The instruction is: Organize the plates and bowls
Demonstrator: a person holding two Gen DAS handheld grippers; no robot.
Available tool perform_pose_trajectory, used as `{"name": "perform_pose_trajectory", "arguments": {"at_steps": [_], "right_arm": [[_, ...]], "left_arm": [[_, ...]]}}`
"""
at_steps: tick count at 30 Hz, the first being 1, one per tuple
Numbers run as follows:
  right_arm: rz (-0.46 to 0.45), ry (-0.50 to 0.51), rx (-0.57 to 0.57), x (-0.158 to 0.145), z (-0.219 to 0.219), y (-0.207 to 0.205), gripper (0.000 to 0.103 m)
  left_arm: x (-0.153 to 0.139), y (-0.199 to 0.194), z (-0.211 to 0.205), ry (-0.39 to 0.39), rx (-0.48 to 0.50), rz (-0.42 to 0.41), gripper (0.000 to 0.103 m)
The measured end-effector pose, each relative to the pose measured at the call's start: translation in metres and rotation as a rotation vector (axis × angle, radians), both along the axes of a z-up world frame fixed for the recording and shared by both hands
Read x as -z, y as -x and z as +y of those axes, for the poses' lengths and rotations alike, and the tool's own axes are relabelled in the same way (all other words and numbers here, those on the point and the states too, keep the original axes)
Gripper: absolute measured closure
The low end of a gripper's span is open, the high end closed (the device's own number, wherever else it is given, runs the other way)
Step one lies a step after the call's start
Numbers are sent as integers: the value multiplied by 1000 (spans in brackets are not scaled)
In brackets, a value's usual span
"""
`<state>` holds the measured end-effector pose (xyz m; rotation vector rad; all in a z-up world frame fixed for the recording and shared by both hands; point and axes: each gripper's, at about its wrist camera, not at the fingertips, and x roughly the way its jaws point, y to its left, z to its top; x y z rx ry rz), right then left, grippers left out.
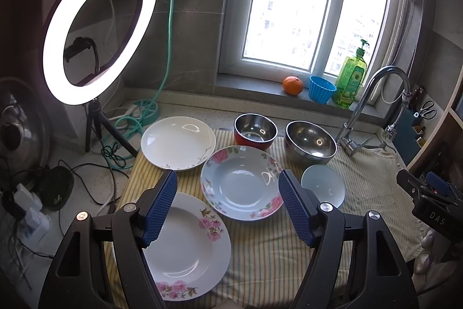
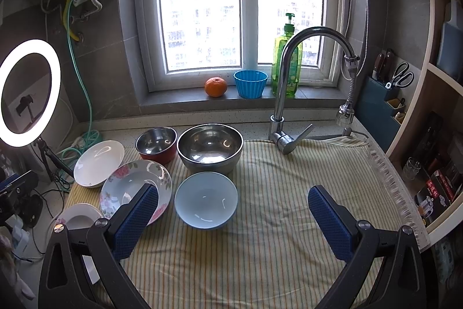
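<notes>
On the striped cloth (image 1: pixel 275 259) lie a plain white plate (image 1: pixel 178 142), a blue plate with a pink flower rim (image 1: pixel 241 183) and a white plate with pink flowers (image 1: pixel 188 248). Behind stand a red bowl with a steel inside (image 1: pixel 255 131), a large steel bowl (image 1: pixel 310 142) and a light blue bowl (image 1: pixel 323 188). My left gripper (image 1: pixel 228 187) is open and empty above the flowered plates. My right gripper (image 2: pixel 233 200) is open and empty, just in front of the light blue bowl (image 2: pixel 206 199); the steel bowl (image 2: pixel 210 145) and red bowl (image 2: pixel 156 144) stand behind it.
A ring light (image 1: pixel 99 28) on a tripod and cables stand at the left. A faucet (image 2: pixel 292 83) rises at the back right. An orange (image 2: pixel 215 87), blue cup (image 2: pixel 250 83) and green soap bottle (image 2: pixel 286 57) sit on the sill. Shelves (image 2: pixel 434 135) are at the right.
</notes>
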<state>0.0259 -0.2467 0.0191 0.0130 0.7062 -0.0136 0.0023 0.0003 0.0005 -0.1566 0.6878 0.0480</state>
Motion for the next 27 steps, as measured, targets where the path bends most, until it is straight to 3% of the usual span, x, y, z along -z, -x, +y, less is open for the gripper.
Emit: {"name": "perform_pose_trajectory", "arguments": {"at_steps": [27], "right_arm": [[8, 2, -2, 3, 2, -1, 0]], "left_arm": [[0, 2, 0, 1, 1, 0, 31]]}}
